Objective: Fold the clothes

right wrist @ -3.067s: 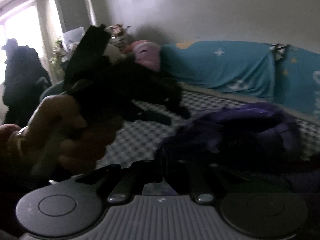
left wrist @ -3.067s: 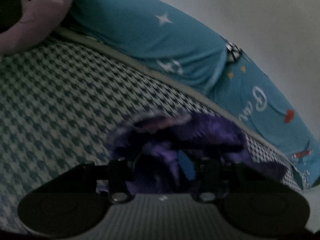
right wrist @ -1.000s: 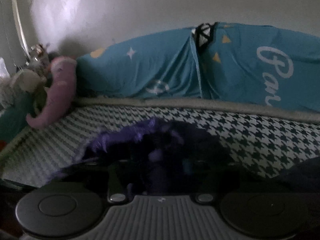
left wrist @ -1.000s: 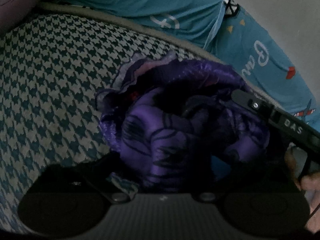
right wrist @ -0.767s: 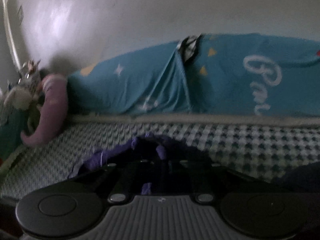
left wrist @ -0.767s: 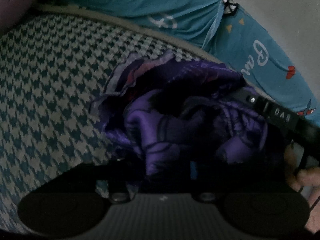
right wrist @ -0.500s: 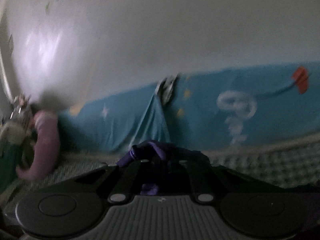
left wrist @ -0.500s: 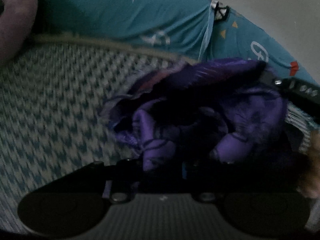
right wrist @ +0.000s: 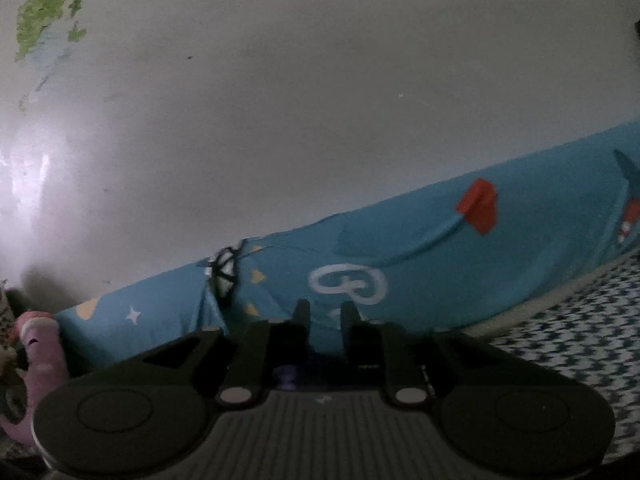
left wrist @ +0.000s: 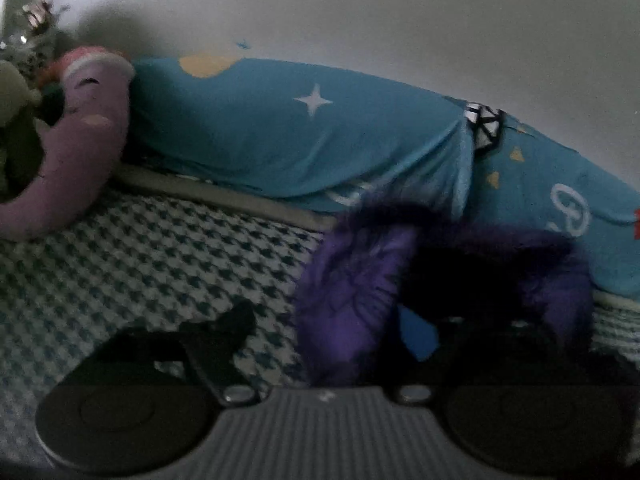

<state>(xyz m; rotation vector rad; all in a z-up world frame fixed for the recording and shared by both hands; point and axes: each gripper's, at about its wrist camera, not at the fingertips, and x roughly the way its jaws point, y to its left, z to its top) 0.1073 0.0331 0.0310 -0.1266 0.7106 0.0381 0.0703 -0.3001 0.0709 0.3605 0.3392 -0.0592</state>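
Observation:
A crumpled purple garment (left wrist: 352, 300) hangs raised above the houndstooth bed cover (left wrist: 140, 260), right of centre in the left wrist view. My left gripper (left wrist: 324, 316) is opening. Its left finger (left wrist: 224, 328) is splayed far out over the bed, and the cloth hangs between the jaws and hides the right finger. A dark shape behind the cloth hides its top. My right gripper (right wrist: 325, 314) points at the wall, its fingertips a narrow gap apart and opening slightly. A scrap of the purple garment (right wrist: 289, 381) shows low between its fingers.
A teal printed quilt (left wrist: 300, 140) lies rolled along the wall behind the bed and fills the right wrist view's middle (right wrist: 440, 272). A pink plush toy (left wrist: 88, 132) lies at the bed's left end. Houndstooth cover (right wrist: 580, 340) shows at the right.
The left jaws closed on the cloth, then spread wide. Both grippers rose and tilted up. The garment lifted off the bed, and the right view now shows mostly wall.

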